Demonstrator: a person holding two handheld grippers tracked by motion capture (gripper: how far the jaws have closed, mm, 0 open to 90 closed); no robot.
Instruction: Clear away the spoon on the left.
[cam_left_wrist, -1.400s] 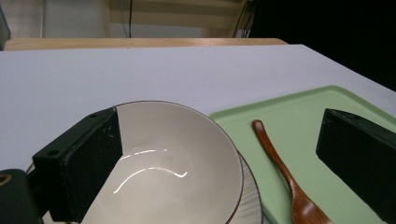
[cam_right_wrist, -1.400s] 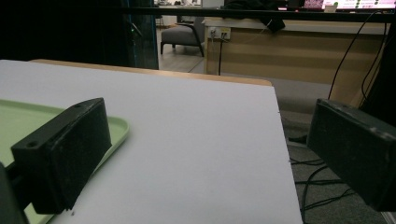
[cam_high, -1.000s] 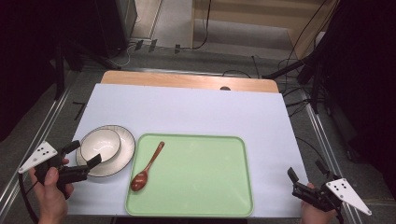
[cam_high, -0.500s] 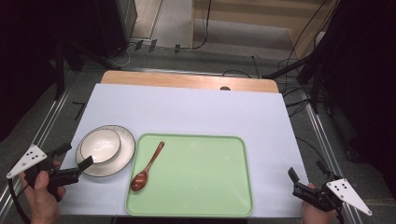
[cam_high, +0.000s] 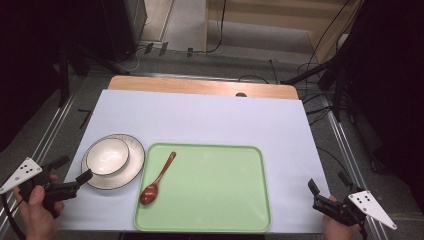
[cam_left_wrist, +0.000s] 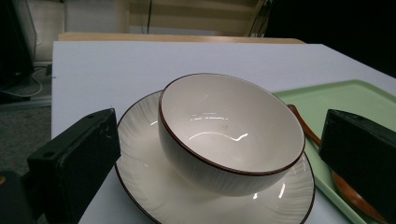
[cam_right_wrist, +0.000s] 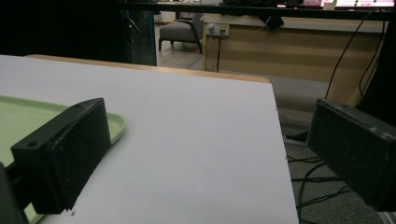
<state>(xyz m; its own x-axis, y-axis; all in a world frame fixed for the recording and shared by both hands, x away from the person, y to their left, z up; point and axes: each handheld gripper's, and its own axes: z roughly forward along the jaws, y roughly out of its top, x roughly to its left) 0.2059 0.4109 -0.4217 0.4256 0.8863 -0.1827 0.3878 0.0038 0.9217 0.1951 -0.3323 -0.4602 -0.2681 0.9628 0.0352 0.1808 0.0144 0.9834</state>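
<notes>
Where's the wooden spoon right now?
In the high view the spoon lies at the left end of the green tray, just right of the plate holding the bowl, near the left claw.

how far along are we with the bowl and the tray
Done: the wooden spoon lies on the green tray. In hand: nothing; the left tool is open beside the plate that carries the bowl. Left: likely gripping the bowl. The right tool sits open near the table's corner.

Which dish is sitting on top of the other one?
The bowl is on top. It sits inside the plate, which lies flat on the table beside the green tray, right in front of the open left gripper.
</notes>
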